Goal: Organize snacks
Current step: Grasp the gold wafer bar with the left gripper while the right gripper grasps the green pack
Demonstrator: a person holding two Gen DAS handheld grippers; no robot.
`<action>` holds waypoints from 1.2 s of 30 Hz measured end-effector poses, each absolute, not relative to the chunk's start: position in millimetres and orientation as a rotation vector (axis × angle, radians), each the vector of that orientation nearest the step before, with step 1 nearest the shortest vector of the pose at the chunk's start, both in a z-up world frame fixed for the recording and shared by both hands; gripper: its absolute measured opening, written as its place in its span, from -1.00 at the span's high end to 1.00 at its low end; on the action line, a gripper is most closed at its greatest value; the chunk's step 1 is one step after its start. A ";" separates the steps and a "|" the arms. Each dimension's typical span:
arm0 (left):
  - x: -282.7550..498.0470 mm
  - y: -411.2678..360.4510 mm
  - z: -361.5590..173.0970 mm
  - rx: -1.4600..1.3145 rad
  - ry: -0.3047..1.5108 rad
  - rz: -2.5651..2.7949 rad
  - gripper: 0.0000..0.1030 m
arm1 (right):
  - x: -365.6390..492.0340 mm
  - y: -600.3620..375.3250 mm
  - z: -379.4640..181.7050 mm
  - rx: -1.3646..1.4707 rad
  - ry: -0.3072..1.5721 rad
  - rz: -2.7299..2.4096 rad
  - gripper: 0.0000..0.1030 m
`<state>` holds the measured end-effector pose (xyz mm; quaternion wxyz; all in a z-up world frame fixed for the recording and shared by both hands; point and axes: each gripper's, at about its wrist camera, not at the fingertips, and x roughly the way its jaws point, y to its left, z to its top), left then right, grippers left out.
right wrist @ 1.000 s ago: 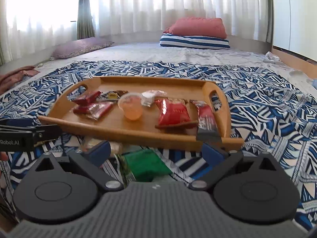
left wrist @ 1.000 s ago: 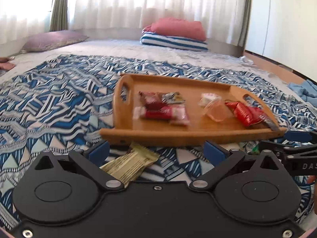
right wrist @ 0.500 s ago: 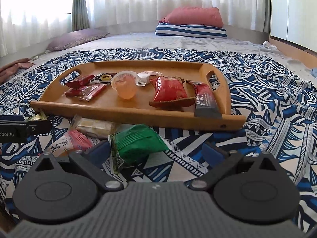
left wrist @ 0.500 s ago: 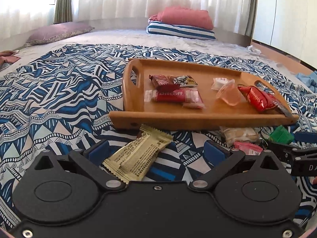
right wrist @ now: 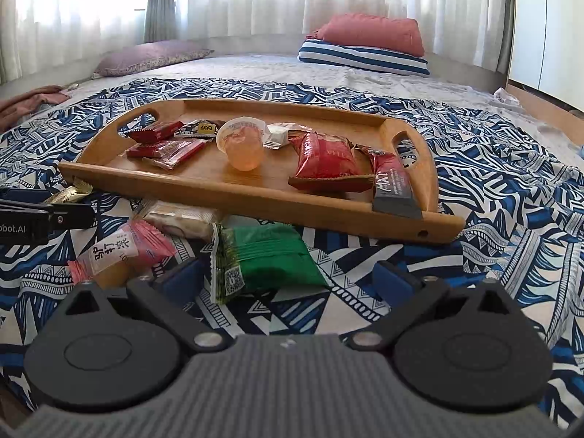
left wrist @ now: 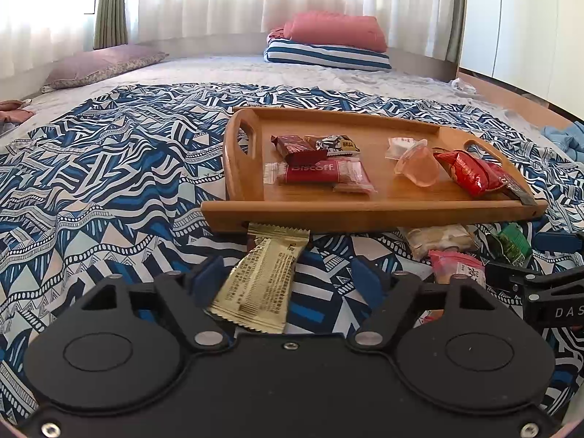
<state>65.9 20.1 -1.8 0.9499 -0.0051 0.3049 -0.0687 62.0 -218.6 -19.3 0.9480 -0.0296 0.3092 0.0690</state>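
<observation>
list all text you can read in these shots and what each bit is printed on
"Biscoff": red biscuit wrapper on the wooden tray.
"DAS", cut off: black right gripper, seen from the left wrist.
"obot.AI", cut off: black left gripper, seen from the right wrist.
"AXT", uncertain: red and grey bar wrapper.
"打滚", preceded by an unclear mark: pink snack packet.
Gold sachet, green packet, other tray wrappers: print too small or blurred.

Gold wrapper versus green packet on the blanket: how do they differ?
The gold wrapper is long and flat, its far end touching the tray; the green packet is squarer, puffier and clear of the tray. Both lie on the blanket, off the tray.
</observation>
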 end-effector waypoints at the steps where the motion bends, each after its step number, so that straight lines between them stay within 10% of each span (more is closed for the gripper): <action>1: 65.8 20.6 -1.6 -0.009 0.620 -0.140 -0.32 | 62.2 -218.9 -19.5 -0.058 0.630 0.142 -1.00; 8: 60.0 21.0 -0.2 -0.013 0.629 -0.167 0.12 | 59.4 -217.7 -24.8 -0.074 0.608 0.142 -1.00; 22: 61.1 16.9 -0.8 -0.010 0.638 -0.149 0.13 | 58.5 -220.5 -25.1 -0.060 0.607 0.148 -1.00; 36: 63.4 29.9 5.4 -0.067 0.664 -0.165 0.39 | 58.1 -208.1 -11.0 -0.076 0.624 0.189 -0.22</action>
